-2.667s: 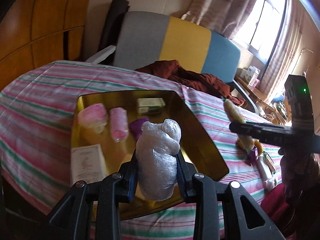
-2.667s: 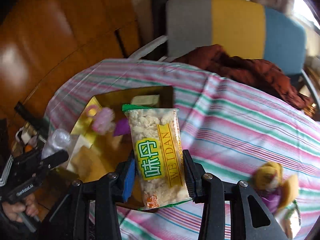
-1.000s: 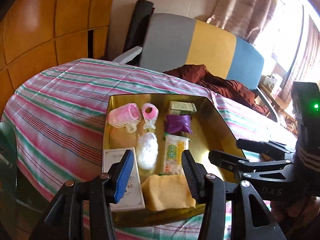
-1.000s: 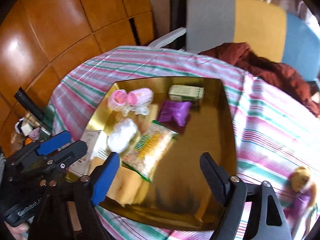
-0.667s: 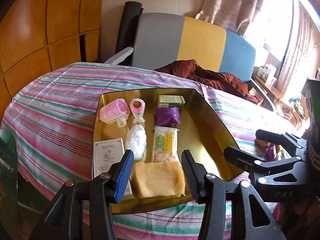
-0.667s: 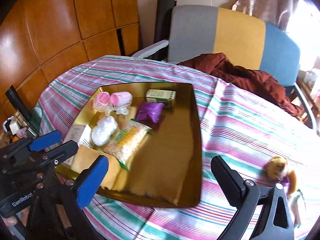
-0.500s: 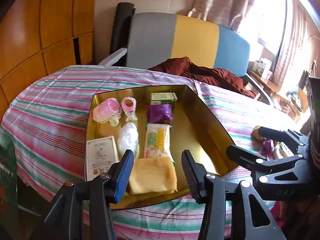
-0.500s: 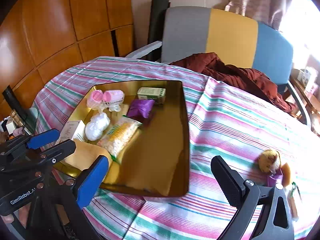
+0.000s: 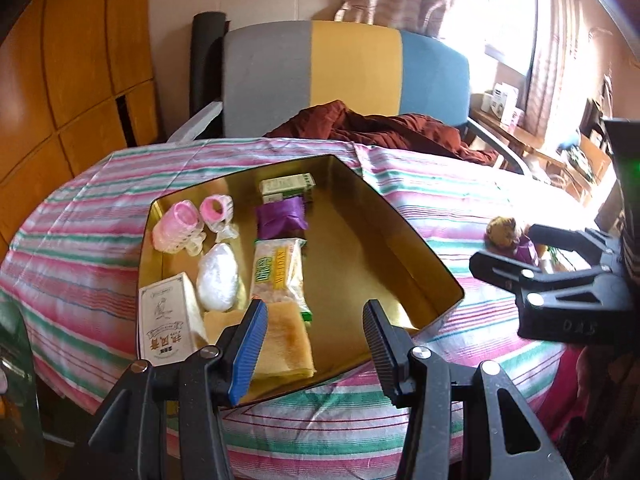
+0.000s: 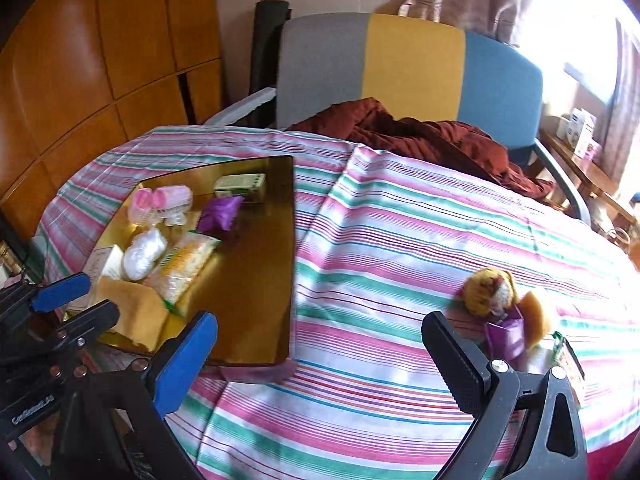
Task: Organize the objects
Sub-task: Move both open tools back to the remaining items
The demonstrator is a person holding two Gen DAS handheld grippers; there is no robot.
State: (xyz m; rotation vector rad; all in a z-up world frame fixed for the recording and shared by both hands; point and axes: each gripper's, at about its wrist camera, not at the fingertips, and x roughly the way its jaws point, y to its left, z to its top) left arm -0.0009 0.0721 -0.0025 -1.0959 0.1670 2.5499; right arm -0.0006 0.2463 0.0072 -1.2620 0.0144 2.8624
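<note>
My left gripper (image 9: 312,332) has one blue pad and one black; my right gripper (image 10: 320,352) matches. Beyond the left one sits a gold tray (image 9: 372,240) on a cloth (image 10: 400,240) striped pink, green and white. In the tray lie pink rollers (image 9: 180,226), a purple pouch (image 9: 282,218), a white bundle (image 9: 218,276), a yellow-and-green snack bag (image 9: 276,274) and a tan cloth (image 9: 284,344). Ahead of my right gripper lies a yellow-haired doll (image 10: 490,292) in purple.
</note>
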